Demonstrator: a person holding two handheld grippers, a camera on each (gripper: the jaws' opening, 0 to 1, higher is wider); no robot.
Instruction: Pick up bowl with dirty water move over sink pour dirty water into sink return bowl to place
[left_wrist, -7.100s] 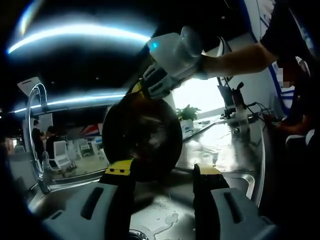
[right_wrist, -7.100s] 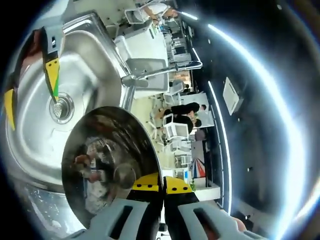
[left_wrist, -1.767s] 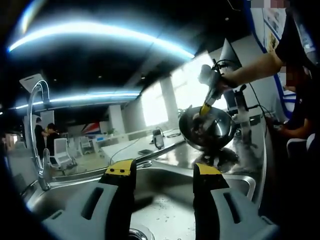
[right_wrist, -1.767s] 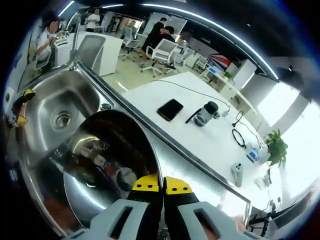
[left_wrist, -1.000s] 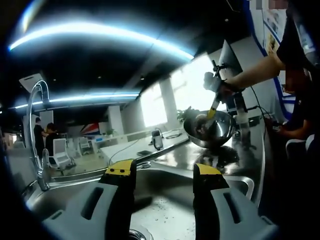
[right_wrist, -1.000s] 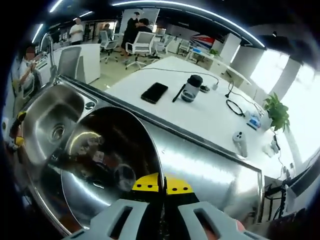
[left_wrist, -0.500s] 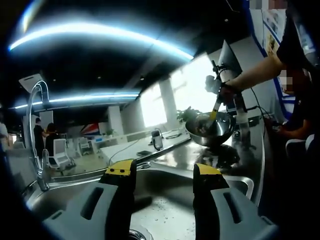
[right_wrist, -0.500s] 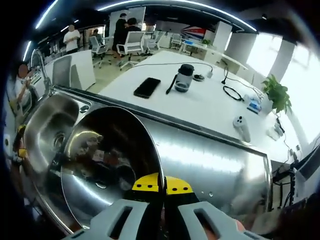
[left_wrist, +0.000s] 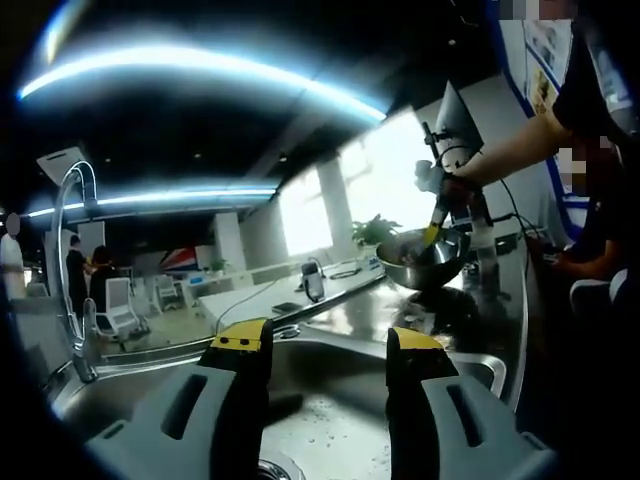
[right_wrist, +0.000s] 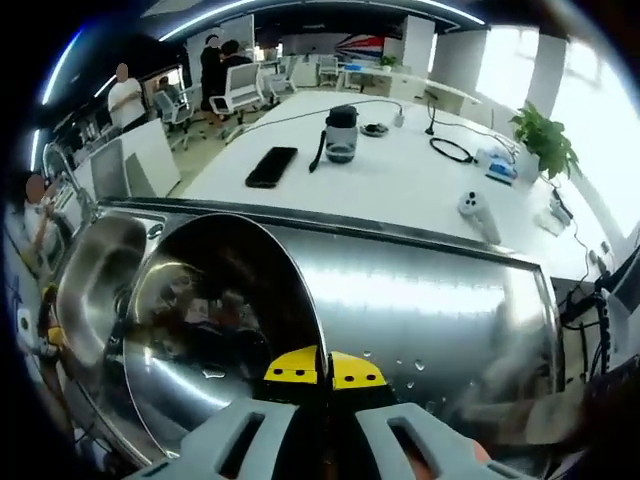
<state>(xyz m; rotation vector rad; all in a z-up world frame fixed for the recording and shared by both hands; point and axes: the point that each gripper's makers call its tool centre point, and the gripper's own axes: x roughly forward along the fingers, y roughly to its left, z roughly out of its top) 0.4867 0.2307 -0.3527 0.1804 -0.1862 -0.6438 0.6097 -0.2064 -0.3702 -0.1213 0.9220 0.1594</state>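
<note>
Steel drainboard (right_wrist: 430, 300) wide and bare right of the bowl; its near edge blurred. Sink (right_wrist: 95, 280) basin partly hidden behind the bowl (right_wrist: 215, 330), which is held above the drainboard. Right gripper (right_wrist: 323, 368) jaws pinched tight on the bowl rim. Left gripper (left_wrist: 325, 342) jaws spread apart, empty, over the sink. Faucet (left_wrist: 70, 270) at left.

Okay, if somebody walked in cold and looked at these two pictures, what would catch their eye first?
Probably the shiny steel bowl, large in the right gripper view, its rim pinched by the right gripper above the steel drainboard. In the left gripper view the left gripper stands open over the sink, with the tall faucet at the left. Beyond the counter, a black phone lies on a white table.
</note>
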